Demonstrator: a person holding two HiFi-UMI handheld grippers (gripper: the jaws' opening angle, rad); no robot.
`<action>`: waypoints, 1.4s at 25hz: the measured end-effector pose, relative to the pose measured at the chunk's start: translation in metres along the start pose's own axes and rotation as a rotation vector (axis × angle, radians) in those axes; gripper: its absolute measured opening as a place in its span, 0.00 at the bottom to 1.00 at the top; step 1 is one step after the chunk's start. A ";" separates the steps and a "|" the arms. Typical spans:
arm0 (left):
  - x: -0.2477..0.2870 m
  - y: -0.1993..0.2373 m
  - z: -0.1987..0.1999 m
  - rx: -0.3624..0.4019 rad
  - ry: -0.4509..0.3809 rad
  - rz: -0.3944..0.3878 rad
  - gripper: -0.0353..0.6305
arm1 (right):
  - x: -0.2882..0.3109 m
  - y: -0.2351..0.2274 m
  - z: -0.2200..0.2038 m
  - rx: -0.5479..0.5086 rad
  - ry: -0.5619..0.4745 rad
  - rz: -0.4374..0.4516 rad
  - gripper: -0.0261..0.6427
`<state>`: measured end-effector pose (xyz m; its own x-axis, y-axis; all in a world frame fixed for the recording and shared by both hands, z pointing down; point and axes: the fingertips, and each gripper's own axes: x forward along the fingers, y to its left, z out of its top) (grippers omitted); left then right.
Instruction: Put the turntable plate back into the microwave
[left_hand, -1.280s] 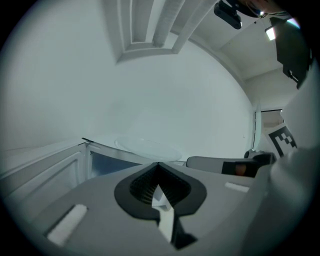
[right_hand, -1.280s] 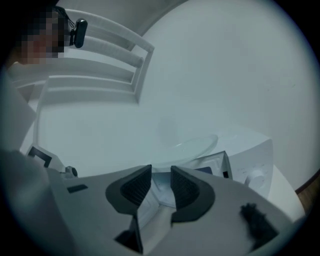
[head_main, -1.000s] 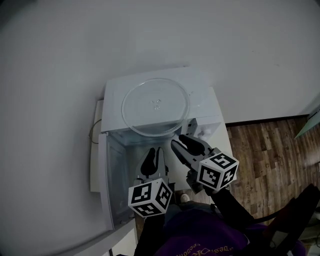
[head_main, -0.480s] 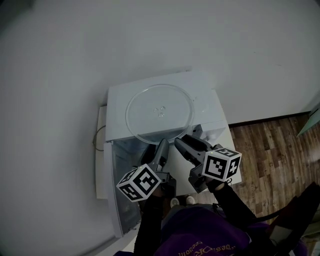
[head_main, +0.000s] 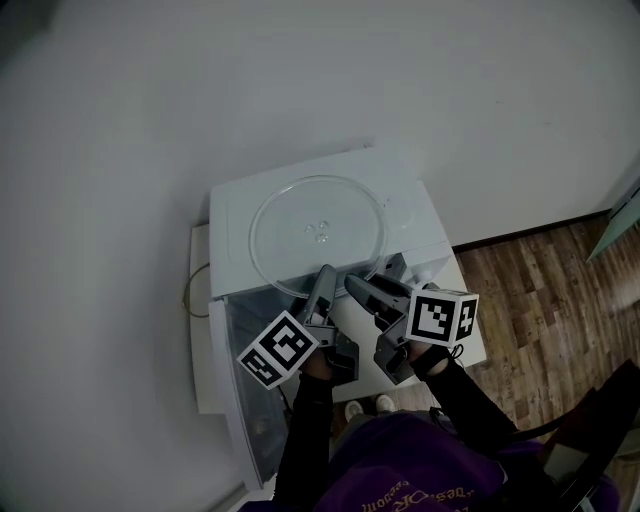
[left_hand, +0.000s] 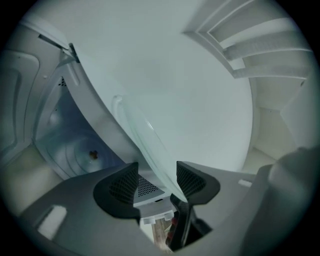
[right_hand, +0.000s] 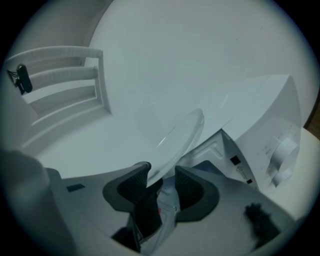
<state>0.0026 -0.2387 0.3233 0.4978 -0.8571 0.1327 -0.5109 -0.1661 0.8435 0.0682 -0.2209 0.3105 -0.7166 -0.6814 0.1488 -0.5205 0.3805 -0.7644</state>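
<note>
Turntable plate (head_main: 317, 232) lying flat on top of the microwave (head_main: 410, 205), not in it yet

It's round, so there's no long axis to speak of. It sits level on the roof, with its near edge poking out over the open cavity towards you. Your left gripper (left_hand: 156, 176) and right gripper (right_hand: 162, 181) have both just been opening: jaws spread, front rim of the plate sitting loose between the pads of each. The door (head_main: 238, 380) is swung out to your left
</note>
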 end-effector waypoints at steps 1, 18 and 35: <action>0.000 0.001 0.000 -0.011 -0.006 0.001 0.42 | 0.001 -0.001 0.000 0.020 -0.005 -0.003 0.28; -0.014 -0.010 0.005 -0.103 -0.103 -0.111 0.17 | 0.000 0.005 -0.007 0.146 -0.070 0.018 0.23; -0.046 -0.026 0.001 -0.120 -0.100 -0.235 0.15 | -0.023 0.039 -0.017 0.038 -0.107 0.015 0.22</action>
<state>-0.0070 -0.1956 0.2946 0.5179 -0.8469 -0.1210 -0.2999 -0.3122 0.9014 0.0566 -0.1798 0.2879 -0.6691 -0.7398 0.0707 -0.4910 0.3687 -0.7893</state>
